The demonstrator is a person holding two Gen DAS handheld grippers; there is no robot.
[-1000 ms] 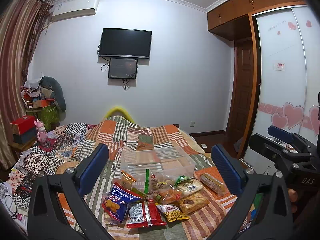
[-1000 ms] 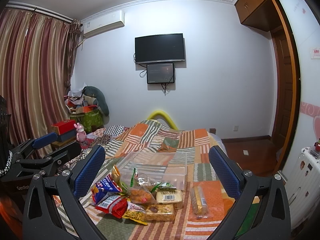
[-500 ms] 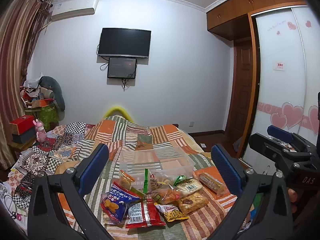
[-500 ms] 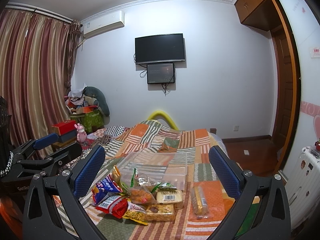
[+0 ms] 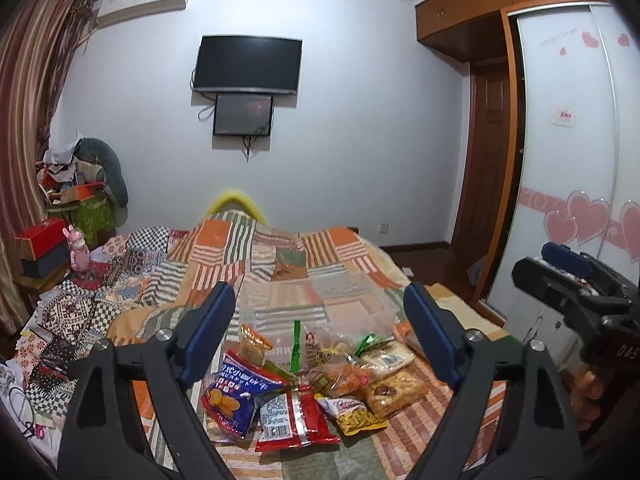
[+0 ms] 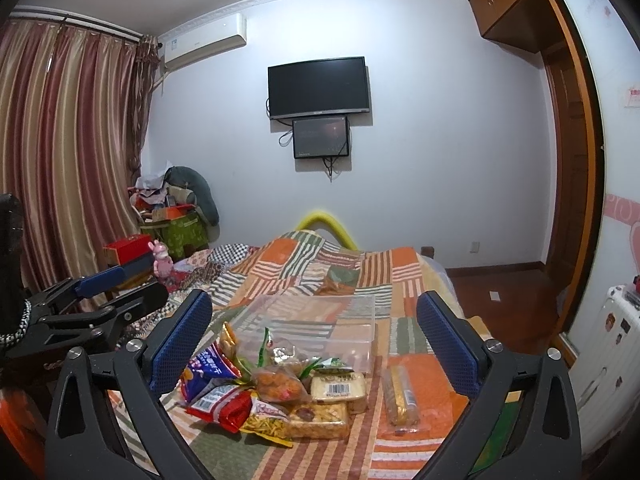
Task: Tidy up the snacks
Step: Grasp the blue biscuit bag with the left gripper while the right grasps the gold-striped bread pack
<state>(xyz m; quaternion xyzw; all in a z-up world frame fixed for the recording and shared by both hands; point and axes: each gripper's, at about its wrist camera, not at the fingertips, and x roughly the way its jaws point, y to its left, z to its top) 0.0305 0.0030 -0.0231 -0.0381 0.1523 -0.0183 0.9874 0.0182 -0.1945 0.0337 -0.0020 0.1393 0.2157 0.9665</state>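
A pile of snack packs lies on the patchwork bed: a blue pack (image 5: 234, 394), a red pack (image 5: 294, 420), a yellow pack (image 5: 358, 420) and a boxed cake (image 5: 394, 394). A clear plastic bin (image 5: 320, 304) stands just behind them, also in the right wrist view (image 6: 320, 328). A long wrapped bar (image 6: 400, 394) lies apart to the right. My left gripper (image 5: 320, 336) is open and empty above the pile. My right gripper (image 6: 314, 344) is open and empty, also held above the pile.
The bed (image 6: 320, 264) has a cluttered left side with patterned cloths (image 5: 80, 304). A bedside stand with a red box (image 6: 128, 248) is at the left. A wardrobe (image 5: 568, 160) and a white radiator (image 6: 608, 356) are at the right.
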